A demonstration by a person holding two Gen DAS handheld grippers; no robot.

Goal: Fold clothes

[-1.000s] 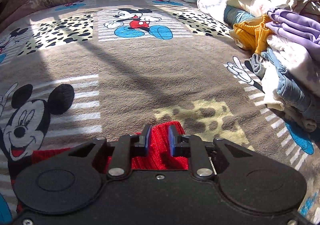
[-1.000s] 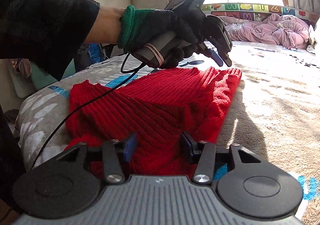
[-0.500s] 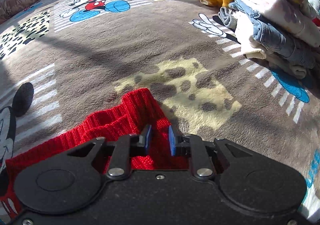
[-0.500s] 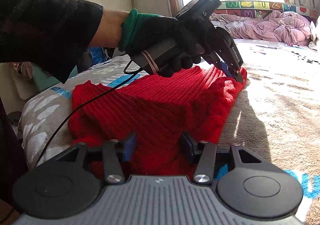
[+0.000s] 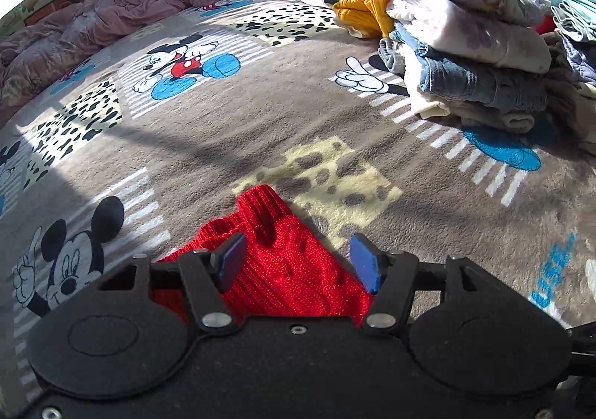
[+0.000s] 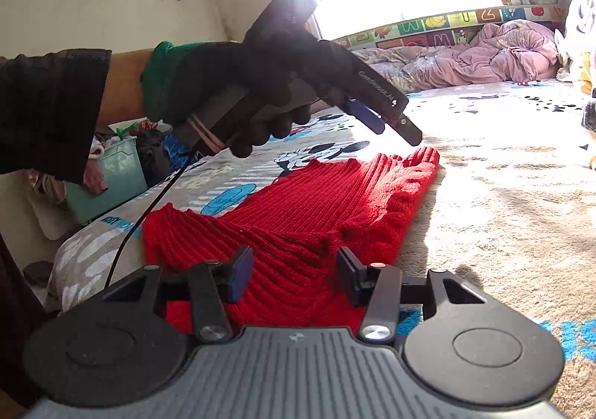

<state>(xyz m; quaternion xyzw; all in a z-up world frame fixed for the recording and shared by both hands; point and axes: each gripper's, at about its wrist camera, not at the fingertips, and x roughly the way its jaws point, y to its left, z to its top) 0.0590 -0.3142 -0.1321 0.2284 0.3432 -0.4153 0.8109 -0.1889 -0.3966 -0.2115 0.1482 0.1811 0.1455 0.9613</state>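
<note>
cartoon-print bed blanket [image 5: 260, 128] carries red sweater [image 5: 283, 270], clothes pile [image 5: 465, 46] — pink quilt [image 5: 111, 16].

I see a bright red ribbed sweater [image 5: 283, 270] on a grey-brown blanket [image 5: 260, 120] printed with cartoon mice, white stripes and black-spotted cream patches. My hand-held gripper [image 5: 298, 262] is black with blue pads [image 5: 232, 260]. The pile [image 5: 465, 46] shows lilac, mustard, cream and denim blue; the quilt [image 6: 484, 57] is pink.

Red knit sweater [image 6: 298, 217], ribbed with cable texture, lies flat on the cartoon-print blanket [image 5: 260, 128] near its edge, folded into a long tapering shape. Narrow cuffed end [image 5: 260, 201] points toward the bed's middle, wide end sits closest to the right wrist camera
</note>
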